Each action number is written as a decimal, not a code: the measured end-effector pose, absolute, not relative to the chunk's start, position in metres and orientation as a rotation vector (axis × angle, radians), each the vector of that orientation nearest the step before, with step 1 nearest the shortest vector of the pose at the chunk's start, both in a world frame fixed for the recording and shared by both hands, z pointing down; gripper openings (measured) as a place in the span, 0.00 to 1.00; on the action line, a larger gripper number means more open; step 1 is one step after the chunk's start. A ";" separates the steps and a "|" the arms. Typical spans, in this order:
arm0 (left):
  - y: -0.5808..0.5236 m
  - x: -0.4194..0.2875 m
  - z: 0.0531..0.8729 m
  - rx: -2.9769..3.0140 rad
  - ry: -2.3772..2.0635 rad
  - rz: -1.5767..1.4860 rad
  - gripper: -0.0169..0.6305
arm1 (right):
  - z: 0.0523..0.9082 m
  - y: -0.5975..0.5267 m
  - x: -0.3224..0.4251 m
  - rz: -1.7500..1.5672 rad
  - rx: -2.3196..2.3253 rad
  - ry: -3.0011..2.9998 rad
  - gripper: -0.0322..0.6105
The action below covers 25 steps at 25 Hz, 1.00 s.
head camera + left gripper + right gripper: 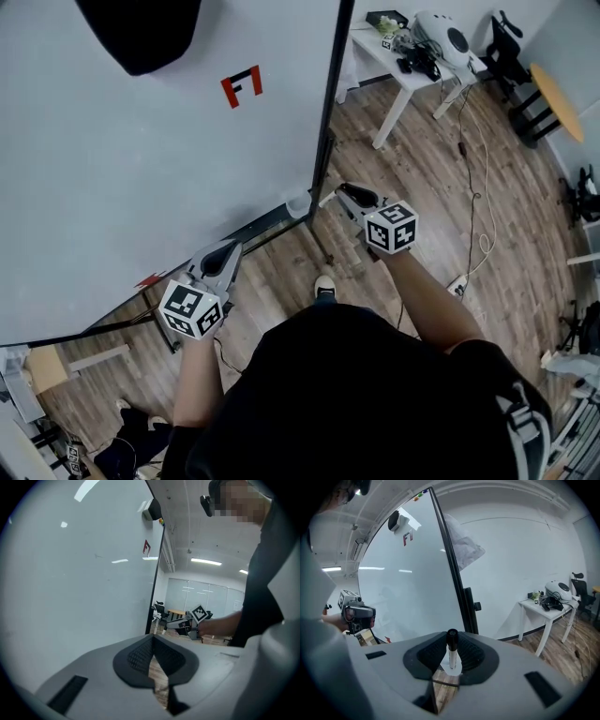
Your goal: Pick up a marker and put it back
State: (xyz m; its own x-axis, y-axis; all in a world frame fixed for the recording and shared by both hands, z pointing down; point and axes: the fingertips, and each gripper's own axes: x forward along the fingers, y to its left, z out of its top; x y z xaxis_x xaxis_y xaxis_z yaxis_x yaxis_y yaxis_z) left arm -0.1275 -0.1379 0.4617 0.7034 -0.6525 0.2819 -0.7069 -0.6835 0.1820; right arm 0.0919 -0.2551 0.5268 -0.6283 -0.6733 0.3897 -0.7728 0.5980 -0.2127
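My right gripper (pixel 451 643) is shut on a marker (pixel 452 657) with a white barrel and a black cap, which stands upright between the pads. In the head view the right gripper (pixel 339 197) points at the whiteboard's (pixel 141 169) lower right corner, just right of a small white cup (pixel 298 203) on the board's tray (pixel 255 228). My left gripper (pixel 221 257) hovers by the tray further left. Its pads meet at the tips in the left gripper view (pixel 153 641), shut with nothing between them.
The whiteboard's black frame post (pixel 328 122) stands between the grippers and a white table (pixel 386 58) loaded with gear. Cables (pixel 478 206) trail over the wooden floor. A red mark (pixel 241 86) and a dark patch (pixel 141 33) are on the board. A round table (pixel 558 98) stands far right.
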 end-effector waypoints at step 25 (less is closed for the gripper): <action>-0.120 -0.120 0.457 2.703 -0.986 0.307 0.04 | 0.522 -0.212 0.119 0.530 1.307 -2.521 0.15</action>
